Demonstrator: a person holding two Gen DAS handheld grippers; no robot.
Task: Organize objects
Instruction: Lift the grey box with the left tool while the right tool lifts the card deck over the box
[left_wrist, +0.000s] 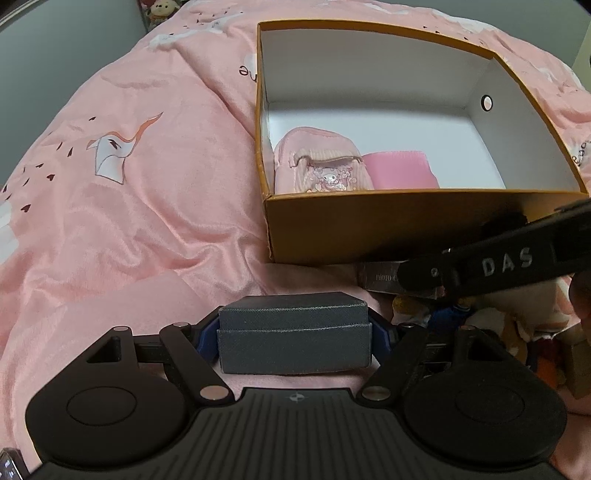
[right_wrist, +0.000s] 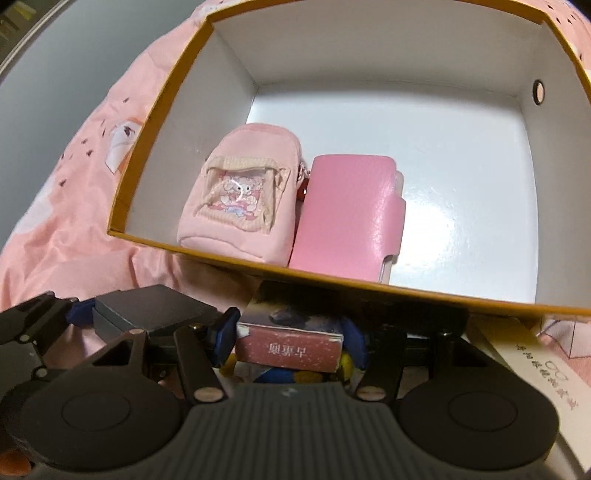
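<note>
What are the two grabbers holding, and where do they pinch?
The left gripper pinches a dark grey textured rectangular box by its short ends. The right gripper pinches a small pink-fronted card box by its sides.

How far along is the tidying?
Done: a pink mini backpack and pink case lie in the orange box. In hand: the left hand-held gripper holds a grey box; the right hand-held gripper a small red box. Left: boxing both.

The left wrist camera sits low over the pink bedspread (left_wrist: 129, 221), facing the orange box (left_wrist: 369, 229) from outside. The right wrist camera is closer, peering over its near wall. Both share the box's interior.
</note>
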